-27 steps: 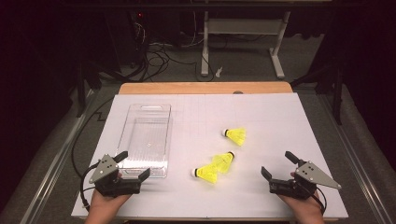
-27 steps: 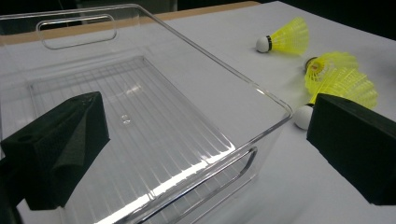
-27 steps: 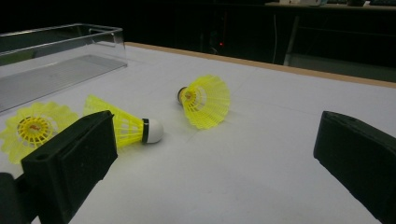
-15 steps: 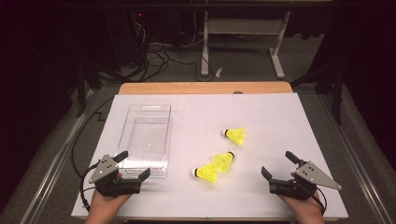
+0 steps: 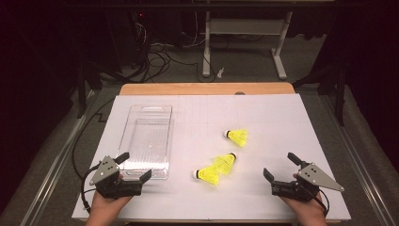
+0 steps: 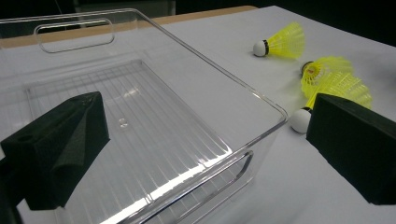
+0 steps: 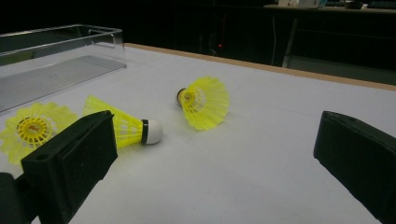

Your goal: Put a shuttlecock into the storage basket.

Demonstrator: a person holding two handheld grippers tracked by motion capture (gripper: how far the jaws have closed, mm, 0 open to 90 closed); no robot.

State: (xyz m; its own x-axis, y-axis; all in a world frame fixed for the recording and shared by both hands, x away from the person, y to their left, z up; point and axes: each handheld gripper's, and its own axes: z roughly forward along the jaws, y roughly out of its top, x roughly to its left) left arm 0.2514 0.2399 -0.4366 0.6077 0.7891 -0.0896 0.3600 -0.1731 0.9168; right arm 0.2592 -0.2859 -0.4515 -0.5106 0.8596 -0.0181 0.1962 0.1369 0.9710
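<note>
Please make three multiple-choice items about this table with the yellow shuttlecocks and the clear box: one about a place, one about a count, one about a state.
1. Where does the clear plastic box stand?
A. on the person's left side of the table
B. at the right edge
C. on the floor

2. How many yellow shuttlecocks lie on the white table?
A. one
B. three
C. five

3. In what state is the left gripper?
A. shut on a shuttlecock
B. shut on the box rim
C. open, holding nothing

Answers:
1 A: the high view shows the box just ahead of the left gripper.
2 B: one shuttlecock lies apart, and two lie close together.
3 C: in the left gripper view the jaws stand wide apart with nothing pressed between them.
</note>
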